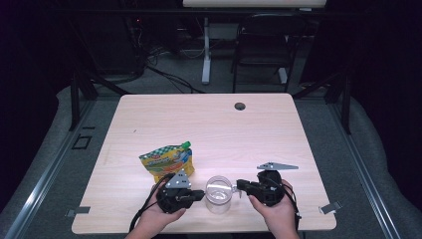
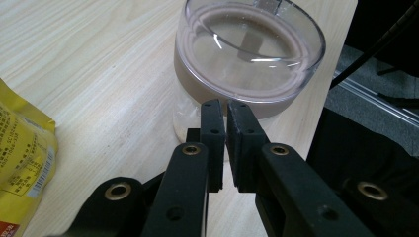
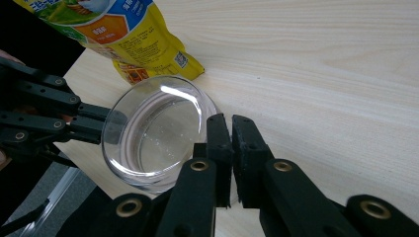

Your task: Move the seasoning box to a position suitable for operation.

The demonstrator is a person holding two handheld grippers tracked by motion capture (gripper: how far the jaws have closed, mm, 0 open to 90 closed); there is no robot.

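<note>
A clear, empty glass cup (image 1: 219,193) stands near the table's front edge, between my two grippers. My left gripper (image 1: 201,193) is shut, with its tips right at the cup's left side. In the left gripper view the left gripper (image 2: 226,106) holds nothing, and the cup (image 2: 249,54) stands just beyond the tips. My right gripper (image 1: 238,185) is shut and empty beside the cup's right rim. In the right gripper view the right gripper (image 3: 226,121) lies next to the cup (image 3: 158,133). A yellow spouted pouch (image 1: 166,160) with a green cap lies behind the left gripper.
The wooden table (image 1: 209,124) has a round cable hole (image 1: 240,106) near its far edge. The pouch (image 3: 118,34) lies close behind the cup, and the table's front edge is just under the hands. A dark chair (image 1: 263,45) and a desk leg stand beyond the table.
</note>
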